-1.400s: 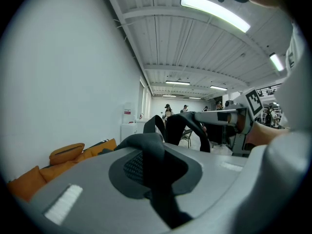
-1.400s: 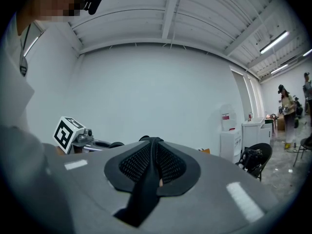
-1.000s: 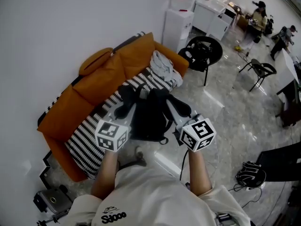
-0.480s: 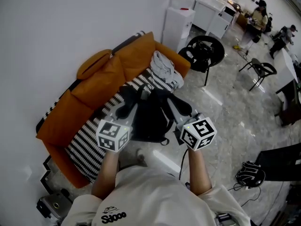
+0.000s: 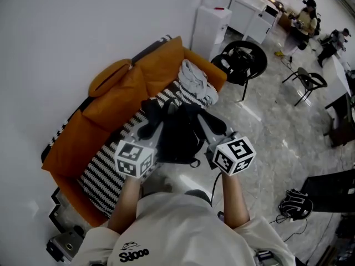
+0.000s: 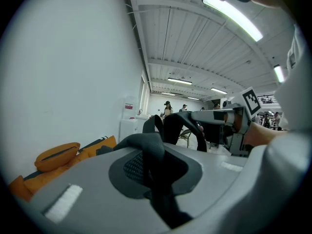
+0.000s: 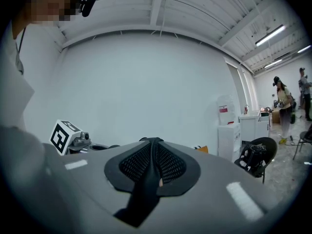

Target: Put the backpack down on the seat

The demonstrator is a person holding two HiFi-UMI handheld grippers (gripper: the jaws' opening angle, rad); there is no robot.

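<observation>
While left gripper (image 5: 157, 127) and right gripper (image 5: 201, 121) clamp it, backpack (image 5: 177, 138) hangs between.

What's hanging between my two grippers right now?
The black backpack. The left gripper and right gripper are each shut on a strap of it. The head view shows it best.

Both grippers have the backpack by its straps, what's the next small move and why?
Probably ease it forward and down: left gripper and right gripper are shut on the backpack straps, and it hangs at the sofa's front edge, seemingly not yet on the striped seat.
</observation>
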